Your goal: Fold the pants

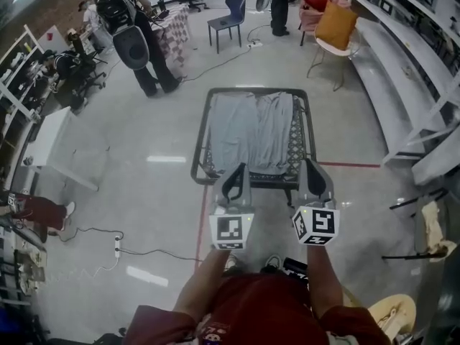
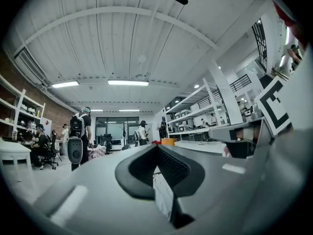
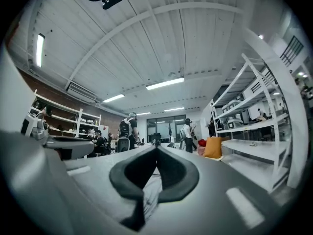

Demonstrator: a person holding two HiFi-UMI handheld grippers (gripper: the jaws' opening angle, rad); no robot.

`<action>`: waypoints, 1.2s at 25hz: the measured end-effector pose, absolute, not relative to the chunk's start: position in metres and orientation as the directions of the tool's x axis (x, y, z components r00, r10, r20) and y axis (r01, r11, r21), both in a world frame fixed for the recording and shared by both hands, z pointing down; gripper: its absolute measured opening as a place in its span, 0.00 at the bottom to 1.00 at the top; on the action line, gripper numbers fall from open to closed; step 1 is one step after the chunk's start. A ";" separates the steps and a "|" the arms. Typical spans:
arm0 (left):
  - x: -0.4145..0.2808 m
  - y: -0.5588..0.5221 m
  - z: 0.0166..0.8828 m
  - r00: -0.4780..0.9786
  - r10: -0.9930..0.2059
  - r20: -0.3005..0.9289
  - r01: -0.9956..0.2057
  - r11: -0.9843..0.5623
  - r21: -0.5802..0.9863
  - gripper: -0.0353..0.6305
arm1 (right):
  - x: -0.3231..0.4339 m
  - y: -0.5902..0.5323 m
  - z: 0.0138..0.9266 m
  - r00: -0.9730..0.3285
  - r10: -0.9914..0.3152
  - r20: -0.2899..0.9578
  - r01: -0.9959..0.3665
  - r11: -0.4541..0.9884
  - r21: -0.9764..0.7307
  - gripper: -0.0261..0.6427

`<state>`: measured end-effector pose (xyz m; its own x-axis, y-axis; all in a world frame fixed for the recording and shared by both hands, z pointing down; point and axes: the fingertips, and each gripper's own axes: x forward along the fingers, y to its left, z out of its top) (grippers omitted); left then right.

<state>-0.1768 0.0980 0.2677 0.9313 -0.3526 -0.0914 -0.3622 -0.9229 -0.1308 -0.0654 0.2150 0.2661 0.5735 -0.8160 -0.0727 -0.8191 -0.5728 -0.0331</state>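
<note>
Grey pants (image 1: 251,131) flat on black cot (image 1: 202,131), chair (image 1: 228,16) beyond; left gripper (image 1: 237,171), right gripper (image 1: 311,165): jaws together.

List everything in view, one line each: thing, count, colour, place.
pants: one, grey, spread flat on the cot
cot: one, black frame, middle of the floor
chair: one, blue, far side of the room
cushion: one, orange, on a seat at far right
shelving: one run, white, along the right
table: one, white, at left
power strip: one, white, floor at lower left
left tongs: one, grey, shut, empty, at the cot's near edge
right tongs: one, grey, shut, empty, beside the left
</note>
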 end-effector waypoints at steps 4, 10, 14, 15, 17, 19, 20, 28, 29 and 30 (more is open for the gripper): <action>-0.153 0.117 0.273 0.940 -0.329 -0.087 -0.339 -0.932 -0.131 0.06 | -0.044 0.234 0.269 0.589 -0.803 -0.085 -0.808 -0.588 -0.044 0.04; -0.107 0.152 0.283 0.952 -0.296 -0.084 -0.304 -0.945 -0.124 0.06 | -0.002 0.273 0.280 0.613 -0.786 -0.078 -0.790 -0.611 -0.050 0.04; -0.073 0.180 0.282 0.956 -0.274 -0.102 -0.286 -0.950 -0.127 0.06 | 0.026 0.303 0.282 0.619 -0.782 -0.075 -0.786 -0.617 -0.043 0.04; -0.065 0.186 0.282 0.958 -0.268 -0.102 -0.280 -0.952 -0.123 0.06 | 0.032 0.310 0.283 0.623 -0.778 -0.074 -0.782 -0.622 -0.042 0.04; -0.051 0.197 0.284 0.963 -0.252 -0.100 -0.263 -0.958 -0.118 0.06 | 0.043 0.322 0.286 0.637 -0.768 -0.068 -0.771 -0.635 -0.048 0.04; -0.043 0.205 0.287 0.966 -0.238 -0.100 -0.249 -0.962 -0.115 0.06 | 0.051 0.331 0.289 0.650 -0.757 -0.065 -0.760 -0.648 -0.056 0.04; -0.039 0.208 0.289 0.967 -0.233 -0.099 -0.243 -0.963 -0.114 0.06 | 0.056 0.334 0.290 0.657 -0.751 -0.065 -0.754 -0.654 -0.059 0.04; 0.019 0.211 0.303 0.977 -0.193 -0.091 -0.201 -0.975 -0.094 0.06 | 0.112 0.345 0.291 0.688 -0.719 -0.096 -0.725 -0.687 -0.048 0.04; 0.031 0.211 0.306 0.977 -0.193 -0.088 -0.201 -0.975 -0.091 0.06 | 0.123 0.346 0.292 0.687 -0.721 -0.093 -0.727 -0.685 -0.051 0.04; 0.041 0.211 0.307 0.977 -0.197 -0.085 -0.204 -0.975 -0.086 0.06 | 0.133 0.346 0.294 0.682 -0.726 -0.089 -0.731 -0.680 -0.053 0.04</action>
